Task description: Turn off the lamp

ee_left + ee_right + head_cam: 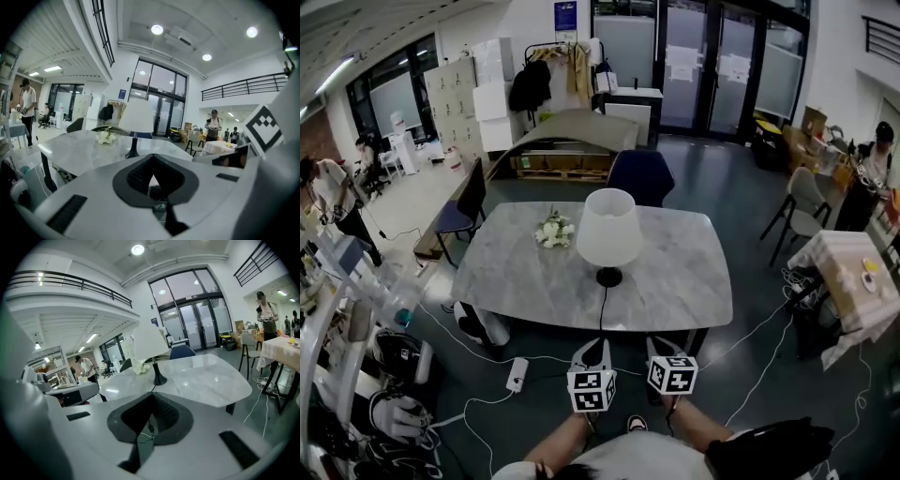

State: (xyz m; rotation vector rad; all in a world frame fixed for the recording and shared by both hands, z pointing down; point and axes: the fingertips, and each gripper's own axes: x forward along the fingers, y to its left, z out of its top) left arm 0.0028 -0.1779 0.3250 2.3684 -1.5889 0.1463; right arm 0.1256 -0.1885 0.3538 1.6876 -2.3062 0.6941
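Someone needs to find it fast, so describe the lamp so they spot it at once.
Find the grey marble table mid-room. The lamp stands near its centre, beside white flowers; only it has a tall white shade on a black base.

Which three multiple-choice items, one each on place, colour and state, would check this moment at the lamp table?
1. Where are the flowers?
A) on the floor
B) on the table, left of the lamp in the head view
C) on a chair

2. What colour is the lamp's base?
A) white
B) red
C) black

3. How is the left gripper?
A) shut and empty
B) shut on the cord
C) open around the shade

Answers: 1 B, they lie on the table close beside the lamp. 2 C, it shows black against the grey table. 3 A, its jaws meet with nothing between them.
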